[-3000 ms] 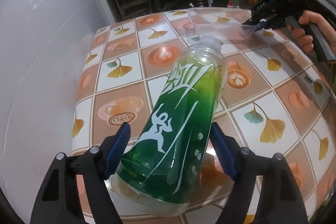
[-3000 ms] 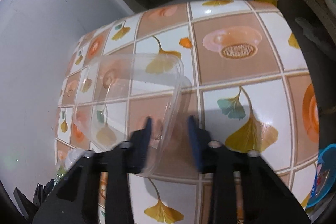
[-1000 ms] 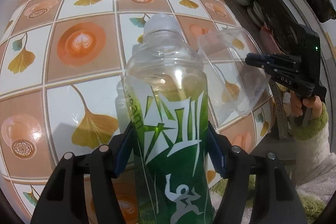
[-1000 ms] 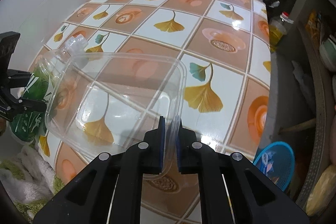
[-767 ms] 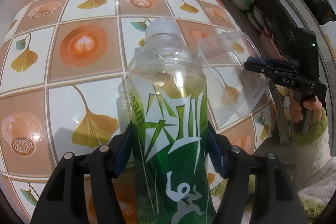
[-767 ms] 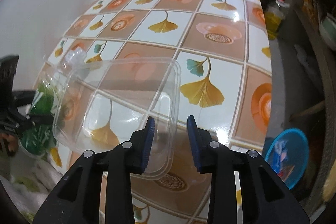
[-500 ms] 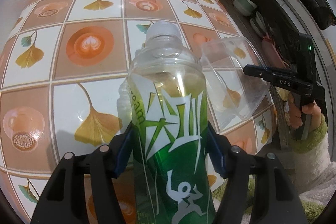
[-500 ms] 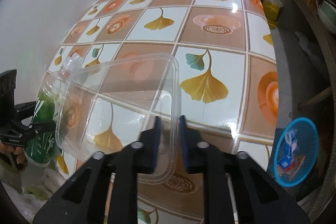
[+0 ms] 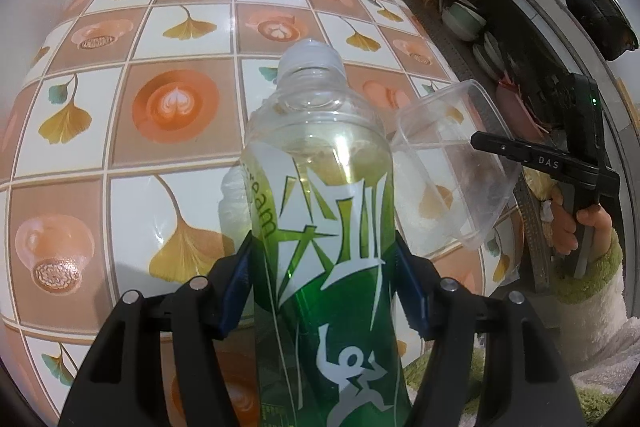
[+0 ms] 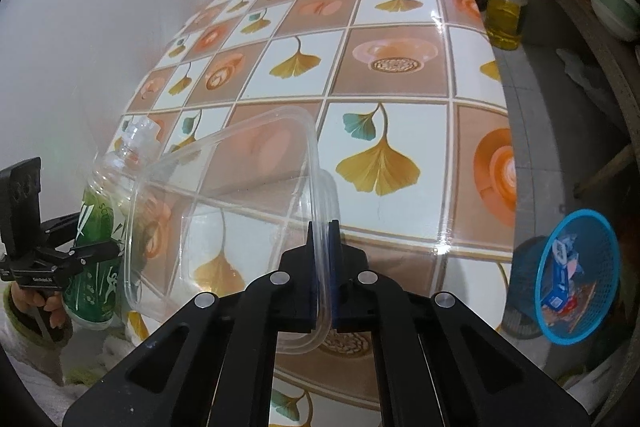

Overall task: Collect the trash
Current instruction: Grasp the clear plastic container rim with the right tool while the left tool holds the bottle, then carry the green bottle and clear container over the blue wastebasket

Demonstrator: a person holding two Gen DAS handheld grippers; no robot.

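Observation:
My left gripper [image 9: 324, 287] is shut on a green-labelled clear plastic bottle [image 9: 324, 227], held upright above the tiled table [image 9: 176, 27]; its neck is open at the top. My right gripper [image 10: 325, 255] is shut on the rim of a clear plastic container [image 10: 224, 195], held above the table. In the left wrist view the container [image 9: 452, 167] hangs to the right of the bottle, with the right gripper [image 9: 500, 151] beyond it. In the right wrist view the bottle [image 10: 100, 227] and left gripper [image 10: 80, 251] are at the far left, behind the container.
A blue mesh basket [image 10: 576, 275] with some wrappers in it stands on the floor right of the table. An oil bottle [image 10: 506, 15] stands on the floor by the far corner. Shelves with bowls [image 9: 464, 23] line the right side. A white wall [image 10: 80, 27] borders the table's left.
Both grippers keep their holds and have drifted slightly. The right jaws loosened briefly on the container's rim, then closed tight again. The blue basket has come fully into the right wrist view.

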